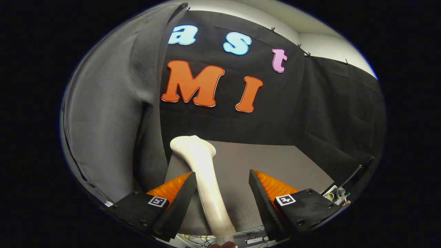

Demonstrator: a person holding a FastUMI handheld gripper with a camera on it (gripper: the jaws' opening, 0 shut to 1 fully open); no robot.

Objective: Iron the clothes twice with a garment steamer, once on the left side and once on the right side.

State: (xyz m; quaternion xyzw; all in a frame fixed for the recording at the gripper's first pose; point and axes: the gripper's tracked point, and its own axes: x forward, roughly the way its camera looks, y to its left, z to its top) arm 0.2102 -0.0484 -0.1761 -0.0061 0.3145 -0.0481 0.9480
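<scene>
Steamer (203, 172) rises between the fingers of the hand-held gripper (222, 179), touching the left one; jaws spread wide, gripping nothing. Grey garment (110, 113) hangs upper left, above the table (275, 162).

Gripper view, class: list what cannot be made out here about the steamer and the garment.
- White plastic garment steamer: its lower end is cut off between the claw fingers; whether both fingers press it is unclear.
- Grey hanging garment: its far side runs out of view.
- Small items beyond one finger: too small.

A cream-white garment steamer (203, 172) stands nearly upright, its rounded head tilted toward a grey garment (113, 113). The garment hangs vertically just beside the head; whether they touch is unclear.
</scene>
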